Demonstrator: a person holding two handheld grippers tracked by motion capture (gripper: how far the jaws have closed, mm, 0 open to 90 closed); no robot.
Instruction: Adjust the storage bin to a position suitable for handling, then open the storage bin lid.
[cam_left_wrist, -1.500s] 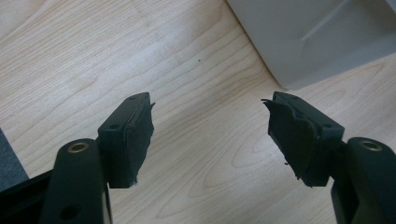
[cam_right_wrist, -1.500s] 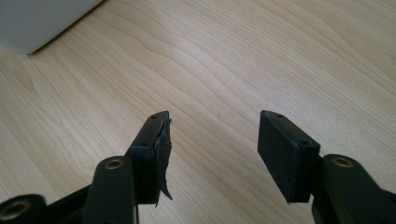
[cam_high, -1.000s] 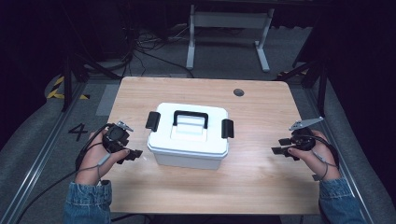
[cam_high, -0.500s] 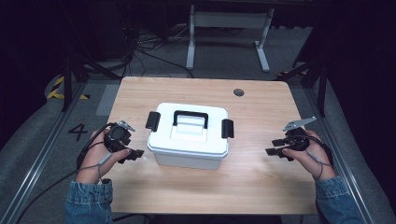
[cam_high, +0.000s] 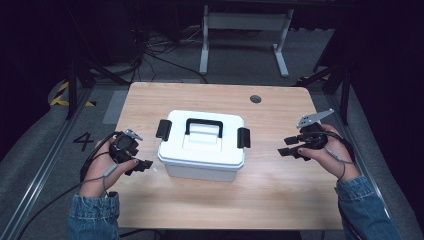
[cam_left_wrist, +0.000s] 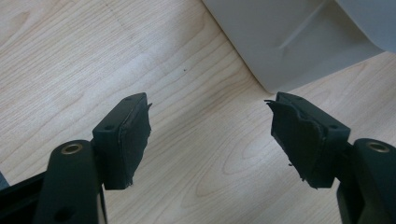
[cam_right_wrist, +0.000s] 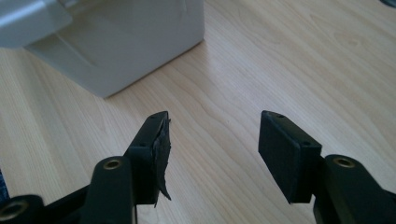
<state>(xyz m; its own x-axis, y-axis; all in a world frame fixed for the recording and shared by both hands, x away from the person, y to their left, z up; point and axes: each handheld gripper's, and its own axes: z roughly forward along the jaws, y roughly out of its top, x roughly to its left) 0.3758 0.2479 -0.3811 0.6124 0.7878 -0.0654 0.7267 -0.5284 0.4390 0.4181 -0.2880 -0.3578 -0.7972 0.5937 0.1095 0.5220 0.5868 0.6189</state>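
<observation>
Left gripper (cam_high: 144, 165) sits low on my side of the wooden surface (cam_high: 280, 195), jaws spread wide with nothing between them, pointing at the near left corner of the white lidded box (cam_high: 202, 145). I see the right gripper (cam_high: 289, 150) equally agape and empty, just off the box's right end. Neither touches it. I read the box as centred on the surface, lid on, black handle (cam_high: 204, 126) lying on top, a black latch (cam_high: 243, 137) at each end.

The right gripper (cam_right_wrist: 212, 154), jaws spread and empty, hovers over the wooden table (cam_right_wrist: 289, 60) near a white box (cam_right_wrist: 126, 42).
</observation>
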